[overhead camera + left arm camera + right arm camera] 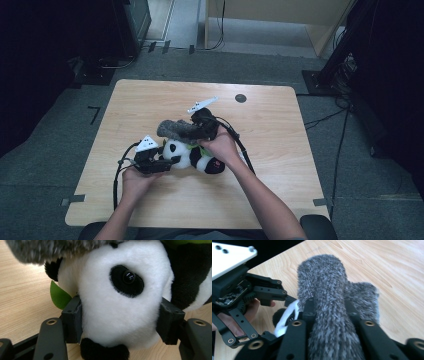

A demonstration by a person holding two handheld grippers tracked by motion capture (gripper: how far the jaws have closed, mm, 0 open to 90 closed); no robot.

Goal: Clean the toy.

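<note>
On the wooden worktop (pixel 150 100) a panda plush (pixel 192 157) lay on its side near the middle, its white head toward the person's left and a green leaf (pixel 58 296) showing beside the face. The left gripper (pixel 167 164) sat low at the panda's head; in the left gripper view its fingers (pixel 72 320) pressed into the white fur on either side of the face, part-way apart with the head squeezed between them. The left hand (pixel 132 180) rested on the worktop behind it.

Just above the panda, a grey furry plush (pixel 180 129) was held by the right gripper (pixel 202 131). In the right gripper view its fingers (pixel 308 308) clamped close against a narrow fold of the grey fur (pixel 329 297), which stood up between them and spread wider beyond. The right hand (pixel 220 147) was over the panda's dark body. The grey plush overhung the panda's head; whether they touched could not be told
</note>
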